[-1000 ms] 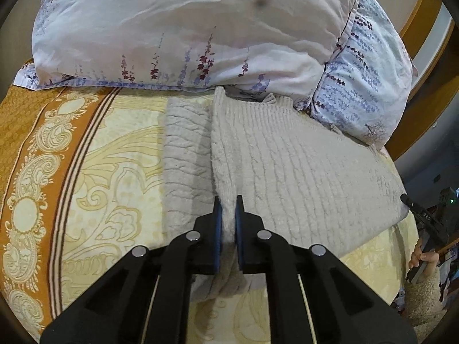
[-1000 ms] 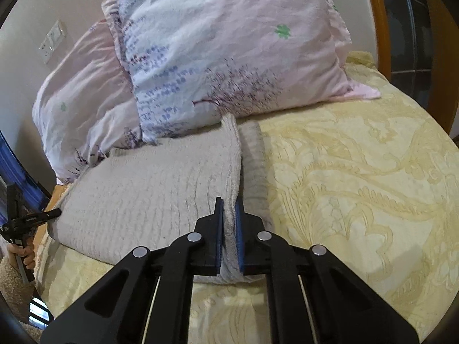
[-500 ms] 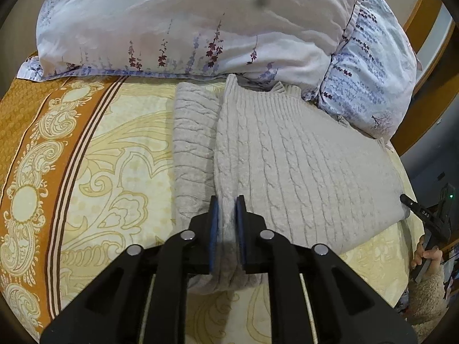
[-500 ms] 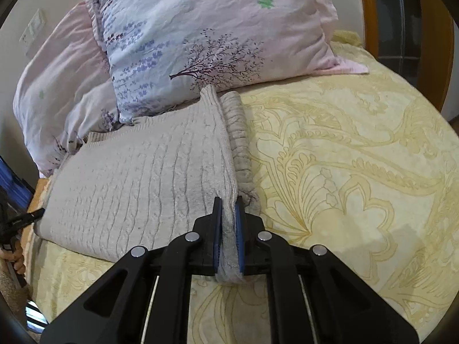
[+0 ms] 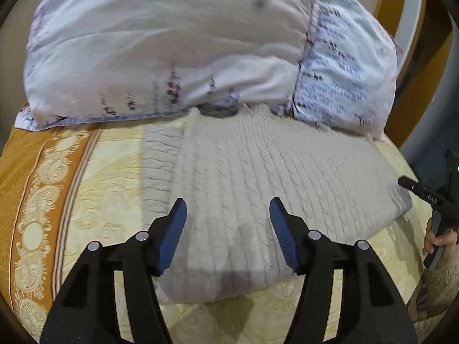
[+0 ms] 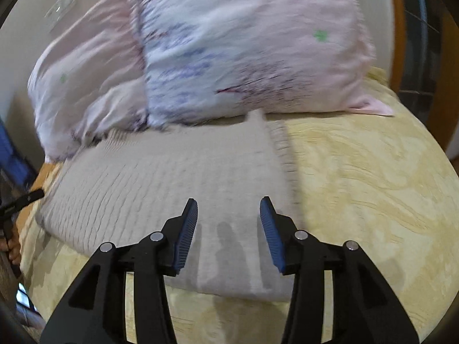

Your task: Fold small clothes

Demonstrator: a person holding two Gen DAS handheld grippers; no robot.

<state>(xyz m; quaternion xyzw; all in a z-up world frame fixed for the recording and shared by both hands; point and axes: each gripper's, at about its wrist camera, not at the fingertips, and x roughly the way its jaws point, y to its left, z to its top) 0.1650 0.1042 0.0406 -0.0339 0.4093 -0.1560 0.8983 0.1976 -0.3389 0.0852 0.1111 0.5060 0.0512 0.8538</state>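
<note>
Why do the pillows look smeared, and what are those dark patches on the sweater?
Left wrist view: pillows smeared by motion blur, sweater sharper; right wrist view: blur stronger across pillows; both views: the patches are shadows below the open grippers.

Home bedroom: floral pillows (image 5: 178,43) on patterned bedspread (image 6: 358,177).

One knitted sweater (image 5: 258,177), two pillows (image 6: 252,51), one bedspread (image 6: 367,177), and two tools (image 5: 228,215).
</note>
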